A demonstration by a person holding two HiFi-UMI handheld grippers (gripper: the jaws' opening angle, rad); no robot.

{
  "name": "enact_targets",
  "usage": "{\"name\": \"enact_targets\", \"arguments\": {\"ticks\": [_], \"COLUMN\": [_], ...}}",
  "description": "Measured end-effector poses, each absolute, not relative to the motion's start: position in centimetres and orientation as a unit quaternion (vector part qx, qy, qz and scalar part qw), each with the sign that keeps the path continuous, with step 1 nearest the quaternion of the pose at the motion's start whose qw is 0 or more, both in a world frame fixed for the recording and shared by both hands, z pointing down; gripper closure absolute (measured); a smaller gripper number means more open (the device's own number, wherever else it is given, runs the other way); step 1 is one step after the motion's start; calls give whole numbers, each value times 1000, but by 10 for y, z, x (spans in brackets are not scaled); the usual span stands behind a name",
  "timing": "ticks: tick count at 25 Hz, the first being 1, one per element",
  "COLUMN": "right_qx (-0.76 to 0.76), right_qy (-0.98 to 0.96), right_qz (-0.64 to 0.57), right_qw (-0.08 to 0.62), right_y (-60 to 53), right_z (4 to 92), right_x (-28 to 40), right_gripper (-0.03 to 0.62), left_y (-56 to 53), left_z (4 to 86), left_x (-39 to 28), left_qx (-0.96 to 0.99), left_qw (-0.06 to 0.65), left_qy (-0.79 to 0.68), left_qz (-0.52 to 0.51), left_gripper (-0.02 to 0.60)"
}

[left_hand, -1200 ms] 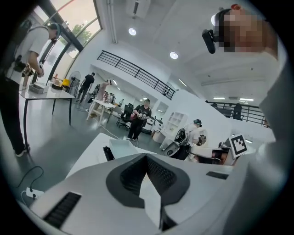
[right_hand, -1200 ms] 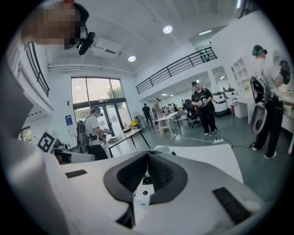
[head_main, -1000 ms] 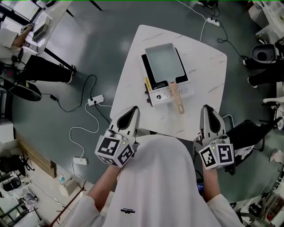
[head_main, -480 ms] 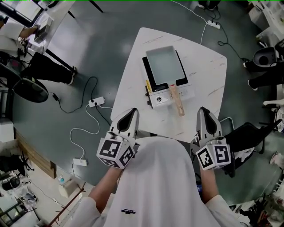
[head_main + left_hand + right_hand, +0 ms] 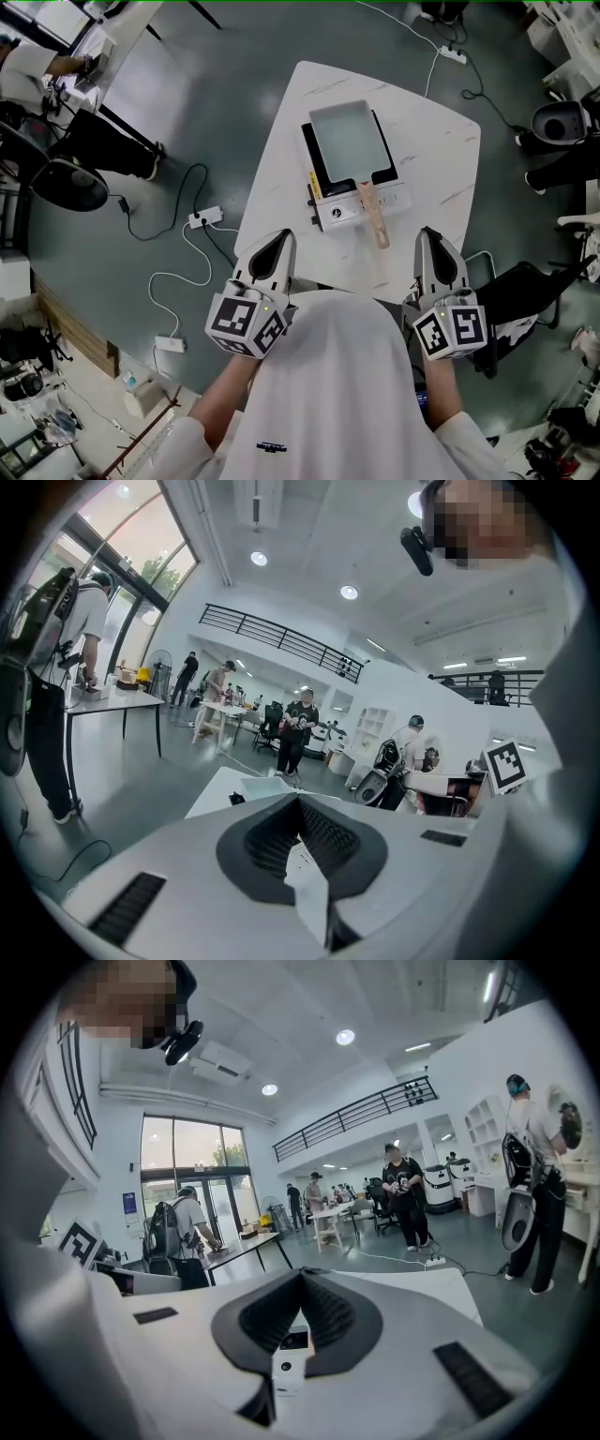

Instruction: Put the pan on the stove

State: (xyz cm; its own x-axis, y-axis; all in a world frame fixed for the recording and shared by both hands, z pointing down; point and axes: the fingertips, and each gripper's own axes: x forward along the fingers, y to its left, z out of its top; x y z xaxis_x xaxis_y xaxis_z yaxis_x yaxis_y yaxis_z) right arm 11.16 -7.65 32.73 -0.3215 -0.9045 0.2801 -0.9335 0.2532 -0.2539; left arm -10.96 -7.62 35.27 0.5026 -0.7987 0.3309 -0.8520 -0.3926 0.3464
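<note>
A square grey pan (image 5: 349,140) with a wooden handle (image 5: 373,214) sits on a portable black stove (image 5: 323,175) on the white table (image 5: 441,159) in the head view. Its handle points toward me over the stove's front panel. My left gripper (image 5: 282,234) is shut and empty at the table's near left edge, well short of the stove. My right gripper (image 5: 431,234) is shut and empty at the near right edge. In the left gripper view the jaws (image 5: 300,799) meet at their tips; in the right gripper view the jaws (image 5: 300,1275) meet too.
Cables and power strips (image 5: 202,215) lie on the grey floor left of the table. A black chair (image 5: 514,286) stands at the near right. People stand at tables (image 5: 112,697) further off in the hall. Another chair (image 5: 561,117) is at the far right.
The right gripper has shifted slightly left and toward the table. The left gripper, pan and stove have kept their places.
</note>
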Motion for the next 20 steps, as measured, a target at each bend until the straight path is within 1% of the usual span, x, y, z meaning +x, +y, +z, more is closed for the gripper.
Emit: {"name": "enact_targets", "arguments": {"ticks": [20], "right_qx": [584], "right_qy": [-786], "right_qz": [197], "right_qw": [48], "right_y": [-75], "right_z": [335], "right_x": [112], "right_gripper": [589], "left_y": [-75], "left_z": [355], "left_x": [-107], "left_qx": [835], "left_qw": [239], "left_qy": [-492], "left_qz": [62], "left_gripper": [578]}}
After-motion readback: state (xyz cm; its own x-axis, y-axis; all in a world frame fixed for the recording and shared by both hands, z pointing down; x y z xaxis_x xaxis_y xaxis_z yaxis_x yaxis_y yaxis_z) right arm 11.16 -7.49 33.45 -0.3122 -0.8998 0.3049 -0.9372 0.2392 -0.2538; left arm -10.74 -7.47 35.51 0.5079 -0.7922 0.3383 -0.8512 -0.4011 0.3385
